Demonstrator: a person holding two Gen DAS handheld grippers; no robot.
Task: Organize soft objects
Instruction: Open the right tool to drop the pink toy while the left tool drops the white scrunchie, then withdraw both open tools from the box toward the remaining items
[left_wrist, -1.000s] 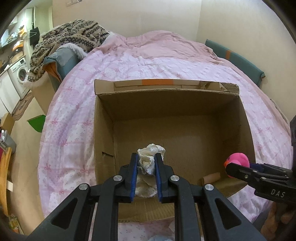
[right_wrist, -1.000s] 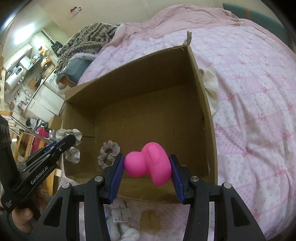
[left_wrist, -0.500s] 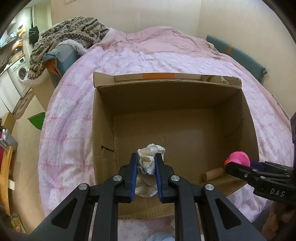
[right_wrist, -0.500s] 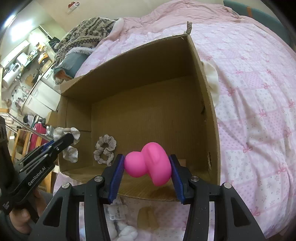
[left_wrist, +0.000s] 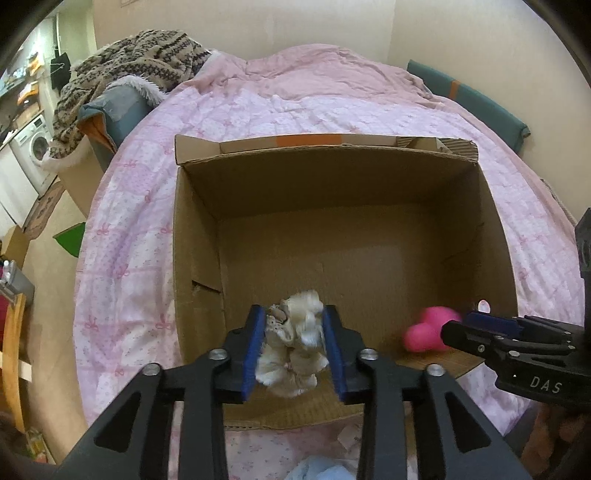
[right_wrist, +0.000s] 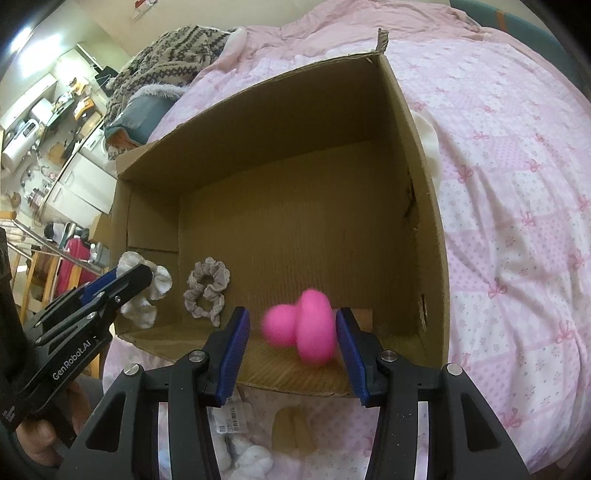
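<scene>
An open cardboard box (left_wrist: 199, 236) (right_wrist: 417, 177) sits on a pink quilted bed. My left gripper (left_wrist: 293, 345) is over the box's near left corner, its jaws spread apart with a white fluffy scrunchie (left_wrist: 295, 343) between them, blurred. My right gripper (right_wrist: 293, 339) is open over the near right corner; a pink soft toy (right_wrist: 306, 326) (left_wrist: 428, 330) is blurred between its pads, free of them. A grey scrunchie (right_wrist: 207, 291) lies on the box floor. The left gripper (right_wrist: 129, 284) and white scrunchie (right_wrist: 155, 288) also show in the right wrist view.
White and beige soft items (right_wrist: 251, 458) and a tagged packet (right_wrist: 225, 417) lie on the quilt (left_wrist: 122, 236) in front of the box. A light blue cloth (left_wrist: 317, 470) lies below the left gripper. A patterned blanket (left_wrist: 129, 59) is piled at the bed's far left.
Both grippers have opened. The pink toy has left the right gripper's pads and is dropping into the box. The white scrunchie has come loose between the left gripper's pads.
</scene>
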